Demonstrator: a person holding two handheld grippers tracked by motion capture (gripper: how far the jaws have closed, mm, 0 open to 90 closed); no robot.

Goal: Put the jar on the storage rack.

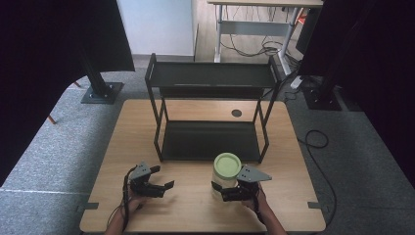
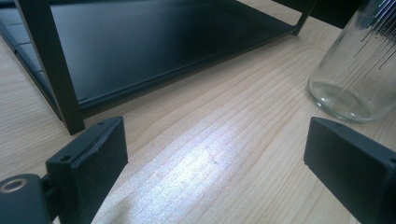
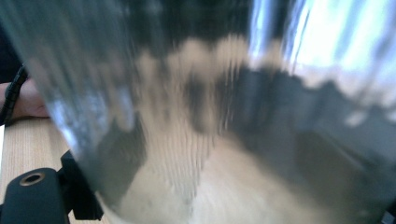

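A clear glass jar [image 1: 224,180] with a pale green lid [image 1: 227,165] stands on the wooden table [image 1: 191,208], just in front of the right end of a black two-tier shelf [image 1: 210,76]. My right gripper [image 1: 222,192] is at the jar's lower part, jaws on either side of the glass, which looms blurred across the right gripper view [image 3: 224,116]. My left gripper [image 1: 165,177] rests to the jar's left, open, with bare wood between its jaws [image 2: 215,158]. The jar's base [image 2: 343,93] sits at the right of the left gripper view.
The shelf's lower tray [image 2: 154,46] lies low over the table, with a black post [image 2: 53,70] near my left gripper. A round hole [image 1: 237,113] is in the table's far side. Floor stands [image 1: 100,90] and cables [image 1: 315,139] surround the table.
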